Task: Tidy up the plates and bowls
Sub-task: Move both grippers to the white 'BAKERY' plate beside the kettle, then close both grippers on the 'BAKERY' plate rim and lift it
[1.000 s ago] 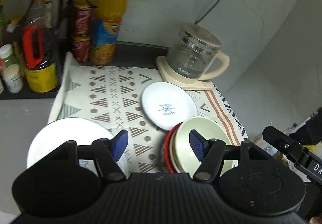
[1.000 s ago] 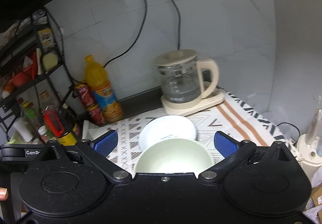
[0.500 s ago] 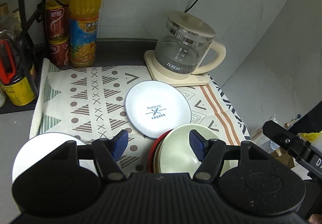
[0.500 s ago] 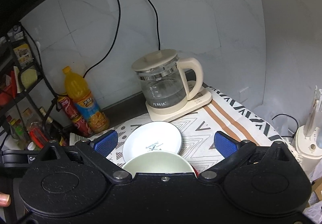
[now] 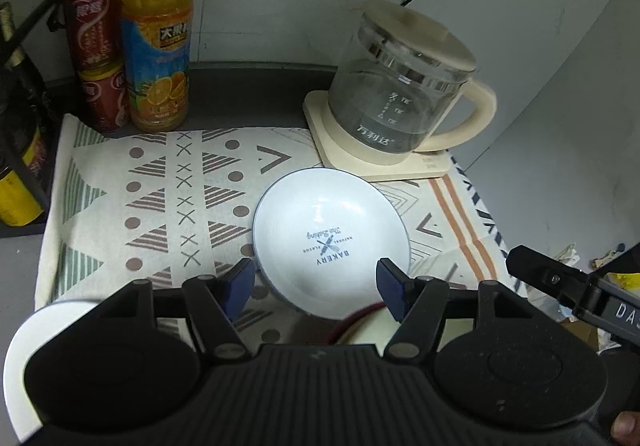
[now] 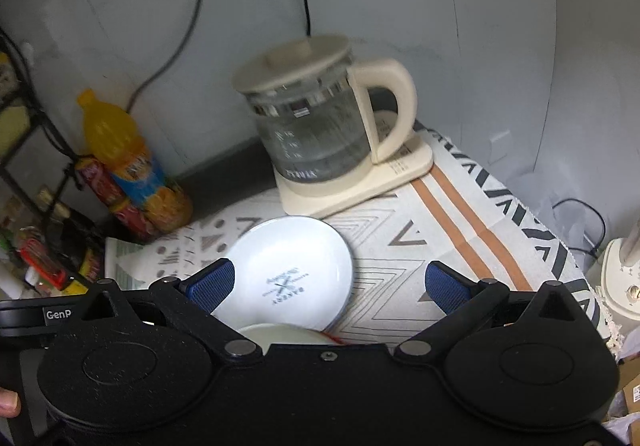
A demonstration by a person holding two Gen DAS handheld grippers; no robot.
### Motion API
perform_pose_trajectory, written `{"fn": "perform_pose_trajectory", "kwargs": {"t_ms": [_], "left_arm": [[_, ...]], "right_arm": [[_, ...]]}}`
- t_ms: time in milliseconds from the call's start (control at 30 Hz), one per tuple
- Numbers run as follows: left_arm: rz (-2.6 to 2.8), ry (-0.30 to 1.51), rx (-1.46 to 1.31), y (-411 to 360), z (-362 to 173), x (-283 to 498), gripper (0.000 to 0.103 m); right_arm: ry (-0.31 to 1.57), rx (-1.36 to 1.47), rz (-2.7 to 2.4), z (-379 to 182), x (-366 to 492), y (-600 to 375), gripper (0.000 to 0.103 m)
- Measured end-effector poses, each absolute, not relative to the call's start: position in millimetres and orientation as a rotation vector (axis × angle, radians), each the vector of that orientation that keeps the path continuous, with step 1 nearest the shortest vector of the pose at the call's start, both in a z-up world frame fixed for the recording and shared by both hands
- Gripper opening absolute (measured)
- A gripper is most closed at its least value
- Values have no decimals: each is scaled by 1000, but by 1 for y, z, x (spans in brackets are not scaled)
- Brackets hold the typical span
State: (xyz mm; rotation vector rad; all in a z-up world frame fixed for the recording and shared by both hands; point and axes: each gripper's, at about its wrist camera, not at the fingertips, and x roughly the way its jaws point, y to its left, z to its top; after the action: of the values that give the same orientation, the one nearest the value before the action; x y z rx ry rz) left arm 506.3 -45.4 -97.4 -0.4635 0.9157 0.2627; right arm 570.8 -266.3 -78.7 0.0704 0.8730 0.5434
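Observation:
A small white plate (image 5: 332, 242) printed "BAKERY" lies on the patterned cloth (image 5: 160, 197) in front of the kettle. My left gripper (image 5: 316, 286) hovers open over its near rim, one blue pad on each side, gripping nothing. Just behind the pads, a cream bowl (image 5: 370, 330) nested in a red dish (image 5: 352, 320) peeks out. A larger white plate (image 5: 20, 346) sits at the lower left, mostly hidden by the gripper body. In the right wrist view my right gripper (image 6: 328, 286) is open and empty above the same plate (image 6: 292, 278) and the cream bowl (image 6: 280, 332).
A glass kettle (image 5: 400, 97) on a cream base stands at the back right. An orange juice bottle (image 5: 156, 37) and stacked red cans (image 5: 96, 57) stand back left beside a dark rack. The cloth's right edge drops off toward a white appliance (image 6: 620, 278) on the floor.
Both grippers have moved forward and lower toward the bakery plate. The cream bowl and large white plate have slid under the gripper bodies. Both jaws stay open.

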Motion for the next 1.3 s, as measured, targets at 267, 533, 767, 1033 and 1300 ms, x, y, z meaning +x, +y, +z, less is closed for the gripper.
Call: {"fn": "perform_pose_trajectory", "kwargs": {"t_ms": [267,533,767,1033,1300], "left_arm": [[274,1019,-513,-26,-144,540,65],[289,1087,-519,-12,-178,562,64],[264,1123,-565,-4,-197,577,60],[256,1161,-580,-4,-213,584,43],[256,1161,-596,2,-217,580,28]], "right_arm": [[968,28,592,-112,611,-248,100],[1120,-1,639,-155,655,-229,76],[1237,-23,664,-186,679,-218,58],[1313,-50,706,-207,690,-209,39],[1327,-77,746,-213,693,-199,25]]}}
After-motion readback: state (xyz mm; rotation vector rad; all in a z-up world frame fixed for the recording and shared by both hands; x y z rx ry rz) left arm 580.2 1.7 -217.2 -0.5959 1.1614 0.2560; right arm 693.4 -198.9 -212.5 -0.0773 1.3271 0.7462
